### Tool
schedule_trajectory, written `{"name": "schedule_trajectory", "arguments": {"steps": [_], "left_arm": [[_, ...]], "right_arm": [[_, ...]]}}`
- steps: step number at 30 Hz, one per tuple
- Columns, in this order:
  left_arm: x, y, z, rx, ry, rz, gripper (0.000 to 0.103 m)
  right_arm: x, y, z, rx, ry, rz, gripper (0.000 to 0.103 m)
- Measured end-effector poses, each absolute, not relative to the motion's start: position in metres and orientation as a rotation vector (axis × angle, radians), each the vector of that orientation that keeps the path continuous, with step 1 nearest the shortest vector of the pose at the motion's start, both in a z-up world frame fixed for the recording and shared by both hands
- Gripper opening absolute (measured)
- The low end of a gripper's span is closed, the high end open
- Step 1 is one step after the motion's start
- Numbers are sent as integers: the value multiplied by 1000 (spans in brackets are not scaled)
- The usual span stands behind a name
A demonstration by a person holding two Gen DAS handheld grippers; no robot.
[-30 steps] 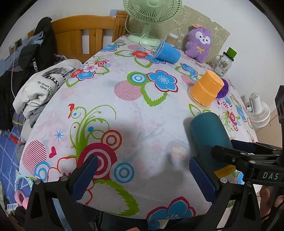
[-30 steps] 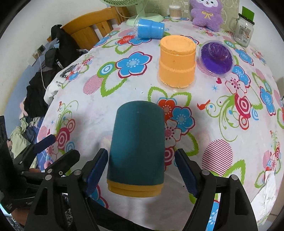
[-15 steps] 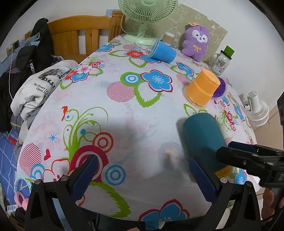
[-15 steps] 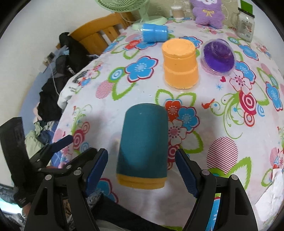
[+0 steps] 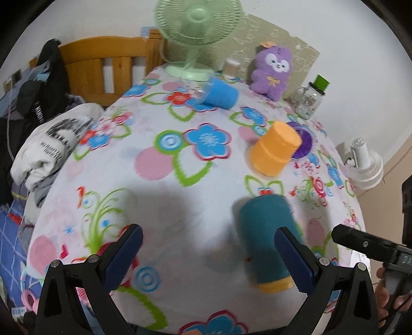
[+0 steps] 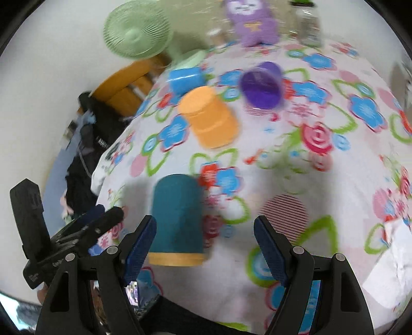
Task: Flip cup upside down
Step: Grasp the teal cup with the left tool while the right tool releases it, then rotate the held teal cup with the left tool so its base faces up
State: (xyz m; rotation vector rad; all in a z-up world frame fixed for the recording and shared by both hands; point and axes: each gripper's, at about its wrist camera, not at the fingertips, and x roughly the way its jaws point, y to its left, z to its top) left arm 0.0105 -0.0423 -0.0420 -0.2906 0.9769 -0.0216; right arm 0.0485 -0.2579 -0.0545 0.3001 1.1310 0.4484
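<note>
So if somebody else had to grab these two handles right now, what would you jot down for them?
Left gripper: jaws open, holding nothing.
Right gripper: jaws open, holding nothing.
The teal cup stands upside down on the flowered tablecloth, yellow rim down, free of both grippers. The orange cup is also upside down.
The blue cup lies on its side near the green fan; the purple cup looks tipped with its mouth showing. Those probably still need flipping.
</note>
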Motion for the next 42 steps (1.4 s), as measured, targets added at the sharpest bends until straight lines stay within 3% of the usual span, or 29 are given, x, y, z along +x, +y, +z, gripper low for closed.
{"name": "schedule_trajectory", "arguments": {"steps": [22, 26, 31, 42], "left_arm": [[70, -106, -85, -305, 1148, -120, 102], [70, -104, -89, -323, 1156, -121, 94], [70, -104, -91, -347, 1169, -156, 75], [58, -98, -66, -333, 1094, -148, 71]], "right_arm": [[42, -310, -87, 365, 1175, 371, 81], [41, -309, -88, 372, 1178, 372, 81], [41, -308, -90, 376, 1184, 373, 81], [35, -300, -85, 361, 1177, 390, 81]]}}
